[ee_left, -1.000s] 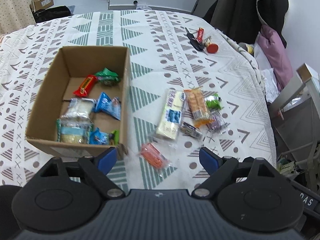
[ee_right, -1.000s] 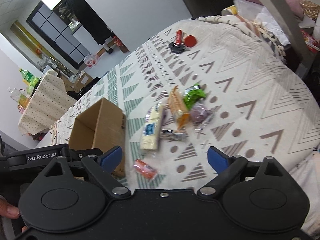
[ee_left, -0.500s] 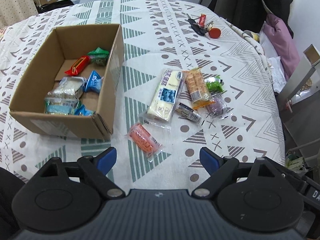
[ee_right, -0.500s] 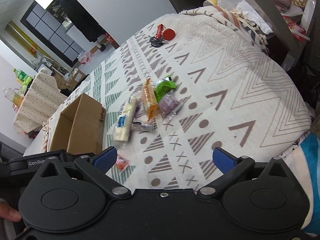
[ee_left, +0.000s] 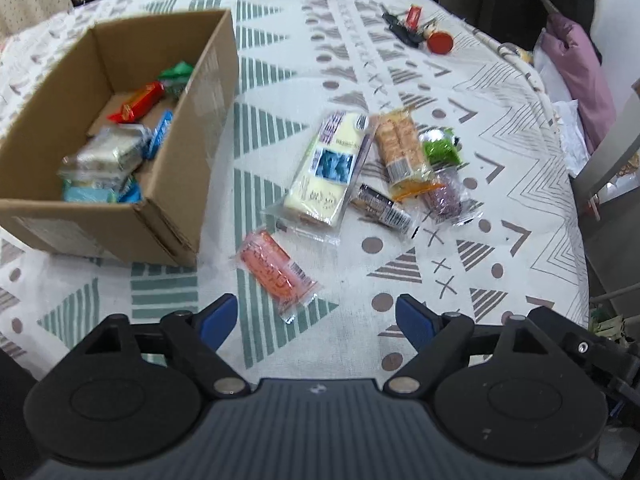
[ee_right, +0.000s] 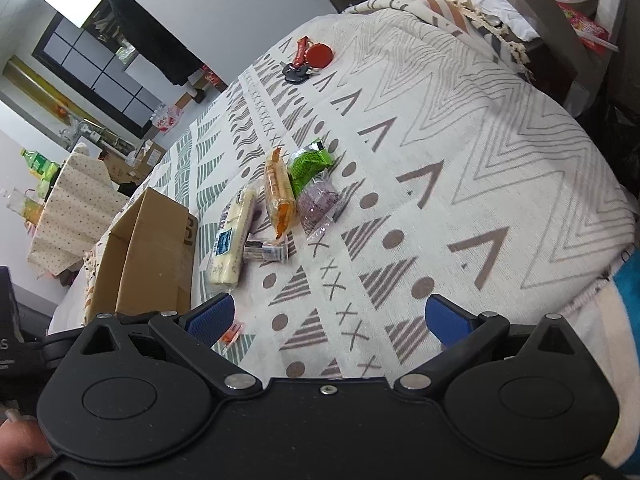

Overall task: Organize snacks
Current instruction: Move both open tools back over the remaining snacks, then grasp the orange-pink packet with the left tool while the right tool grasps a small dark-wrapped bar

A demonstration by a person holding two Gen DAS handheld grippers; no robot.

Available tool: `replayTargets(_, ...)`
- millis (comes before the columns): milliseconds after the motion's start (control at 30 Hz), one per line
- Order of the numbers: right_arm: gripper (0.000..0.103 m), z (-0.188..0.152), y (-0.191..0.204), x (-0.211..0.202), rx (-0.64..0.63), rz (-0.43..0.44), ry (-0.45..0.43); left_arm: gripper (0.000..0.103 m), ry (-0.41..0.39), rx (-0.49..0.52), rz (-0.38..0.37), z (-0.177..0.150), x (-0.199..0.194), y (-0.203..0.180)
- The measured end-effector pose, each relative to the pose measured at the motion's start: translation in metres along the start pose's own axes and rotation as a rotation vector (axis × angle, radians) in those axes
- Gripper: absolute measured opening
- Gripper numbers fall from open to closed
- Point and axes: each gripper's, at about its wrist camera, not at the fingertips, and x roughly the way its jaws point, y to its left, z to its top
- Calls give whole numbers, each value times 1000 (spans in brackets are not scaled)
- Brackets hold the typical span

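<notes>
Both tools, left tool (ee_left: 316, 314) and right tool (ee_right: 326, 316), spread wide and empty above the desk (ee_left: 500, 152), orange snack packet (ee_left: 276, 268) at the left tool's twelve o'clock.

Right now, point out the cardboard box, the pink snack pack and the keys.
cardboard box (ee_left: 180, 184), left wrist view, on its right outer wall.
pink snack pack (ee_left: 274, 270), left wrist view, middle of the wrapper.
keys (ee_right: 296, 75), right wrist view, on the black key head.
</notes>
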Motion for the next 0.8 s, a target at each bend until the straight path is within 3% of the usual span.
replayTargets(133,100,4,-2,10,5,14,2,82,-12,-8,-2,0,10,3)
replayTargets(267,95,5,-2,18,3,31,14,64,8,-47,-4,2,23,10)
replayTargets(600,80,8,-2,42,-7,31,64,57,8,-97,21,9,47,22)
replayTargets(667,78,9,0,44,-15,37,64,36,-2,-93,35,11,48,21)
replayTargets(700,77,10,1,46,-22,40,63,35,-4,-98,39,12,48,22)
replayTargets(767,76,11,4,48,-34,40,60,20,-8,-109,32,14,46,24)
replayTargets(800,75,12,6,50,-40,37,60,20,-9,-106,28,15,44,25)
